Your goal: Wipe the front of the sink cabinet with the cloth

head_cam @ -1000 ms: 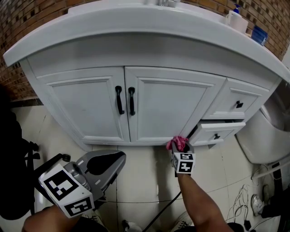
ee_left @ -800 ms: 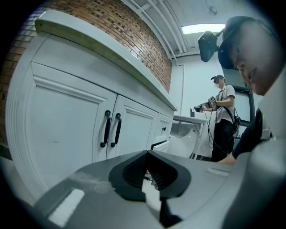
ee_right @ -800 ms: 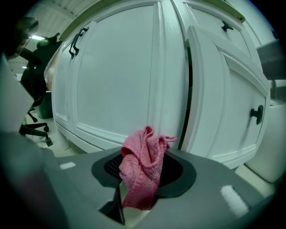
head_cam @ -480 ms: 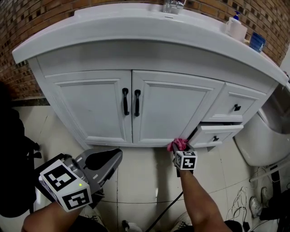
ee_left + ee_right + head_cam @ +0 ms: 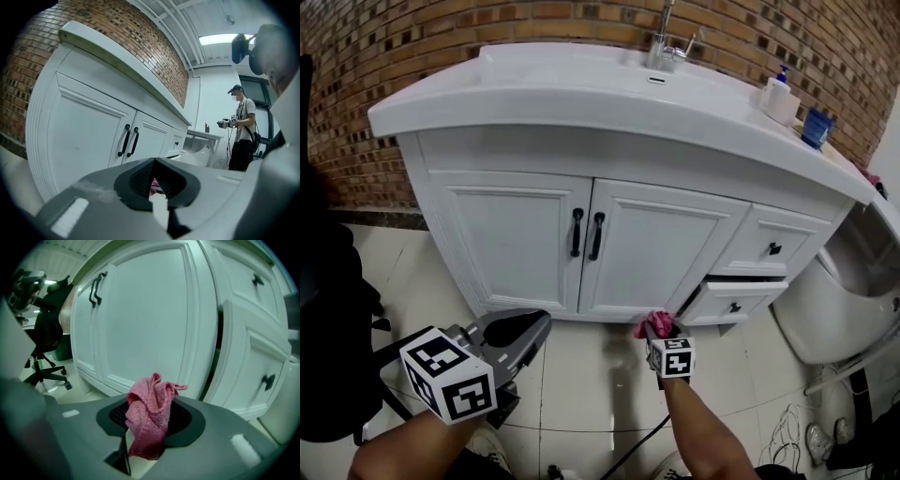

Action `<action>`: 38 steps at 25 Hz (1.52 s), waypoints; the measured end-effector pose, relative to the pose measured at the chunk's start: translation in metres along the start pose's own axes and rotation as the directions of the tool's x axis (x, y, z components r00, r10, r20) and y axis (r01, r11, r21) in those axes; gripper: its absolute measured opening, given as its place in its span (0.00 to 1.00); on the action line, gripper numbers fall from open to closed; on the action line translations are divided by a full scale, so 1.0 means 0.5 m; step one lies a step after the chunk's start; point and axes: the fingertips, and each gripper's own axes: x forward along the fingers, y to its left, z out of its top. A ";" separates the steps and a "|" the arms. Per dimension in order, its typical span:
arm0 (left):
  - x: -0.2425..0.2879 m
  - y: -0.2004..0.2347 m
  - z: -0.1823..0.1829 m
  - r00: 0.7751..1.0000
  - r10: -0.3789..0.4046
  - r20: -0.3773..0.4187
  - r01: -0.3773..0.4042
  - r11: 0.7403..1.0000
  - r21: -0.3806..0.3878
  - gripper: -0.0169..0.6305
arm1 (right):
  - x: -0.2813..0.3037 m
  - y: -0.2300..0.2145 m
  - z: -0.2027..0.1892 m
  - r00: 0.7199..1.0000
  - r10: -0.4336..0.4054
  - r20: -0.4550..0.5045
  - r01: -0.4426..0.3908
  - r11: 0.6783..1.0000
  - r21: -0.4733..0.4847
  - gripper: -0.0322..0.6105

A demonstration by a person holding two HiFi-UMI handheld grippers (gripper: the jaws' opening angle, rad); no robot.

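Head view: from my head, looking steeply down on the sink cabinet (image 5: 516,234) front and the floor (image 5: 581,375), fairly near.
Left gripper view: low, off the cabinet's left end, facing right along its front, farther off.
Right gripper view: low and close, facing the right door (image 5: 150,319).
Shared by all three: door handles (image 5: 587,234), pink cloth (image 5: 150,420).

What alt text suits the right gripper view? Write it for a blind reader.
A pink cloth sits bunched in the shut jaws of the right gripper, close to a white cabinet door. Two drawers stand at right, a black office chair at far left.
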 end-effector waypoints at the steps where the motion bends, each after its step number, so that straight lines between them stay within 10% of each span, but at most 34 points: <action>1: -0.005 0.001 0.004 1.000 0.004 0.006 -0.004 1.000 0.005 0.04 | -0.019 0.008 0.038 0.998 -0.012 0.054 0.014 1.000 -0.025 0.32; 12: -0.014 0.012 0.017 0.999 0.011 0.042 -0.013 0.998 0.060 0.04 | -0.270 0.120 0.520 0.793 0.042 0.607 0.012 0.996 -0.084 0.32; 27: -0.011 0.025 0.011 0.999 0.018 0.033 -0.021 0.996 0.090 0.04 | -0.339 0.118 0.709 0.645 -0.022 0.764 0.192 0.972 -0.134 0.32; 38: -0.003 0.030 0.000 1.000 0.013 0.014 -0.014 0.994 0.104 0.04 | -0.275 0.121 0.688 0.629 -0.057 0.775 0.227 0.967 -0.113 0.33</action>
